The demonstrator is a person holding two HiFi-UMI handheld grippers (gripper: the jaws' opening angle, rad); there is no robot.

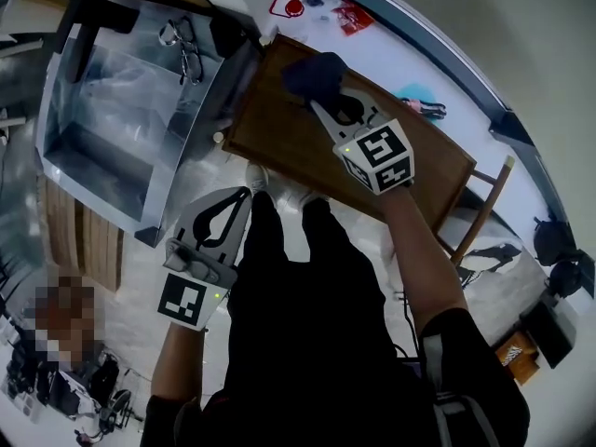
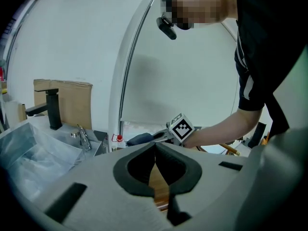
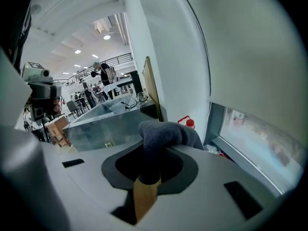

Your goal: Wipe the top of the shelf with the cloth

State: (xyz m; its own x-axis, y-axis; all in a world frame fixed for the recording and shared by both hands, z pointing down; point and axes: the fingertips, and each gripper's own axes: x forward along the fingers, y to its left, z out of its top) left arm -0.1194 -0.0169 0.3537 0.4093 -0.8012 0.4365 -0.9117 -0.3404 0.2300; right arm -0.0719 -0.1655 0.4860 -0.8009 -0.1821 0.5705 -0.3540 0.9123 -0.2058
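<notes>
The right tool [image 1: 318, 103] clamps the dark cloth [image 1: 313, 71], apparently pressed onto the far corner atop the wooden shelf [image 1: 298, 161]. The left tool [image 1: 244, 196] hangs beside the shelf, jaws together, empty.

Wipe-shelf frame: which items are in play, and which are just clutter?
In play:
- cloth, clamped in the right gripper
- wooden shelf top

Lying about:
- steel sink
- chrome tap
- wooden chair
- left gripper, shut and empty, off the shelf
</notes>
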